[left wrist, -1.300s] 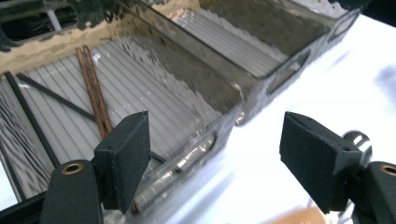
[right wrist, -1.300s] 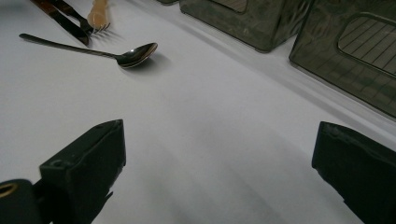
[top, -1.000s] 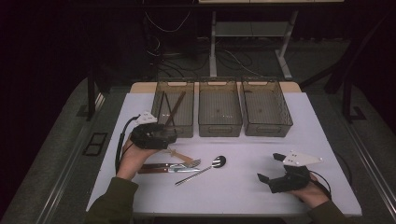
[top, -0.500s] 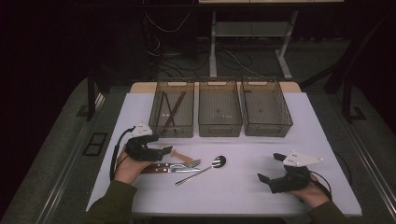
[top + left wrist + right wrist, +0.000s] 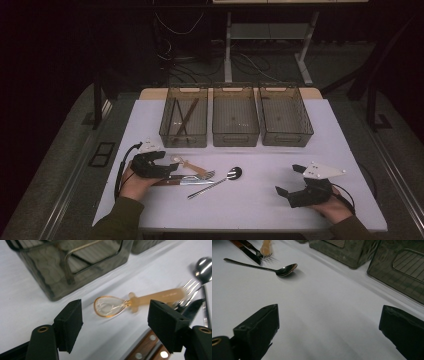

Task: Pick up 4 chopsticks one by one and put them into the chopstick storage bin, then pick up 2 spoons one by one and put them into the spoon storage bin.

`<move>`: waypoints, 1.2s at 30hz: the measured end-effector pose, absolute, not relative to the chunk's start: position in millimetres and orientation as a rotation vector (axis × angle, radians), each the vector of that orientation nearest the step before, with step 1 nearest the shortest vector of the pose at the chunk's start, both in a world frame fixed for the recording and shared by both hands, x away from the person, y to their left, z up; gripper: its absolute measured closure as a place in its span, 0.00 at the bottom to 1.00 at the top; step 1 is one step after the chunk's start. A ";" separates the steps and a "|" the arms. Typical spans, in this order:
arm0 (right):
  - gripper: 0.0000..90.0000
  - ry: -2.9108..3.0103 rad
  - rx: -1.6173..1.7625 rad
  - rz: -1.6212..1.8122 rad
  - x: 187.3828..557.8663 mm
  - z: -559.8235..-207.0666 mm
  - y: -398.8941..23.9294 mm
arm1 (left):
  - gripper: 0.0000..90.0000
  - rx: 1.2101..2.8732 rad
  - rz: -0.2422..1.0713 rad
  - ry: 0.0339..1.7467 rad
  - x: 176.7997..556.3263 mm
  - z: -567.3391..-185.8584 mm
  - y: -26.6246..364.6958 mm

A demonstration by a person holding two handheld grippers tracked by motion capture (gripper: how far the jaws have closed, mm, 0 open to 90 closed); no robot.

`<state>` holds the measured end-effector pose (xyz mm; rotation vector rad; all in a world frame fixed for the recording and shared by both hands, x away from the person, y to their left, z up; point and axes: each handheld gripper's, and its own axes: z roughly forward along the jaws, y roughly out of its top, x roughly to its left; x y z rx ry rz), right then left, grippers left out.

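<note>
An amber plastic spoon (image 5: 108, 306) lies on the white table (image 5: 250, 205), its bowl pointing at the left bin. My left gripper (image 5: 117, 315) hangs low over it, open. Its jaws have just been closing a little; the bowl lies between them, and the pads are clear of it. In the high view that gripper (image 5: 169, 162) sits at the left end of the cutlery. Beside the plastic spoon (image 5: 192, 167) lie a fork (image 5: 190, 286), wood-handled knives (image 5: 167, 181) and a metal spoon (image 5: 232, 173). My right gripper (image 5: 290, 180) rests wide open at the near right with nothing between its jaws.
Three smoky clear bins stand in a row at the back: the left one (image 5: 184, 122) holds long dark sticks, and I see nothing in the middle (image 5: 235, 120) or right (image 5: 285, 117) one. White tabletop stretches between the cutlery and the right gripper (image 5: 329, 332).
My left gripper has come down from beside the left bin toward the near edge, onto the cutlery. The right gripper has stayed put.
</note>
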<state>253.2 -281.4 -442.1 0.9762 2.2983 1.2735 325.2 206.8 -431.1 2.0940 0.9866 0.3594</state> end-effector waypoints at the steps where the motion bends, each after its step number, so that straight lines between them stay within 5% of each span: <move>1: 0.03 2.298 0.976 1.274 253.5 -442.2 -281.5 | 0.32 2.092 0.359 0.989 326.3 -432.1 206.8; 36: 0.03 2.309 0.984 1.264 255.8 -444.1 -280.9 | 0.74 2.092 0.285 1.054 354.6 -448.4 201.0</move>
